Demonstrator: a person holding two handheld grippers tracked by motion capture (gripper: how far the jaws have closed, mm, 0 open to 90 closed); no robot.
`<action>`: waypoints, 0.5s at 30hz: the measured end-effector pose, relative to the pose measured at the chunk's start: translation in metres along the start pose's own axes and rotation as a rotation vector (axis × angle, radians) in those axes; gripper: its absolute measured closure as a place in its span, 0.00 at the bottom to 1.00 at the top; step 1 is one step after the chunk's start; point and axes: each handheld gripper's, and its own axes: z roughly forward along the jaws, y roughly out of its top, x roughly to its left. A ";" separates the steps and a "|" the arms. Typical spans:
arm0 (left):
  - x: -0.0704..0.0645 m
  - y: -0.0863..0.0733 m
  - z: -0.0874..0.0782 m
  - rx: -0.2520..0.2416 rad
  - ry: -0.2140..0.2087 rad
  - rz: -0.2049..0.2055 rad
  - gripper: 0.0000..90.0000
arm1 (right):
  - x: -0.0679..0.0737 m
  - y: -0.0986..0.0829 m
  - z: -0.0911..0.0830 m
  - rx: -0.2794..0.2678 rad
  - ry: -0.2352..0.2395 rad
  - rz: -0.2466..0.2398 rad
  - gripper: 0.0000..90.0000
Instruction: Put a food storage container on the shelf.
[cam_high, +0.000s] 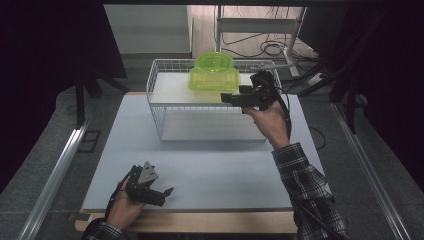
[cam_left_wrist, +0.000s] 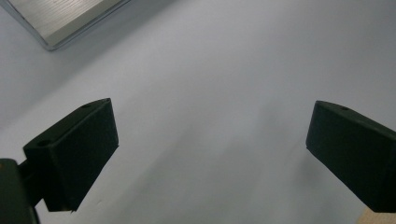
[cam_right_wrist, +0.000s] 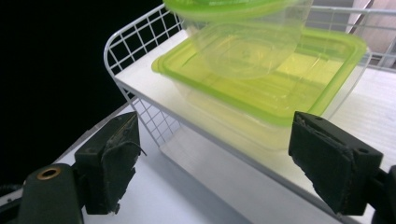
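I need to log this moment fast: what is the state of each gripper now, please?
Left gripper: open, holding nothing, low over the table.
Right gripper: open, holding nothing, facing the green-lidded container on the wire rack.

Cables (cam_high: 272, 47) lie on the floor beyond the grey table (cam_high: 200, 170).

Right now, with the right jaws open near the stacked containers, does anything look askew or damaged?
Nothing is spilled or broken. The round clear container with a green lid sits stacked on the rectangular green-lidded container on the white wire rack's shelf. The rubber on the right gripper looks frayed.
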 end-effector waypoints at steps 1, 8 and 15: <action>0.000 0.000 0.000 0.000 0.002 0.000 0.02 | 0.000 -0.001 0.000 0.001 0.001 -0.004 0.18; 0.000 0.000 0.000 0.002 0.002 0.000 0.02 | 0.002 -0.014 0.001 0.018 0.008 -0.017 0.15; 0.000 0.000 0.001 0.004 0.004 0.006 0.02 | 0.000 -0.026 0.000 0.038 0.014 -0.013 0.12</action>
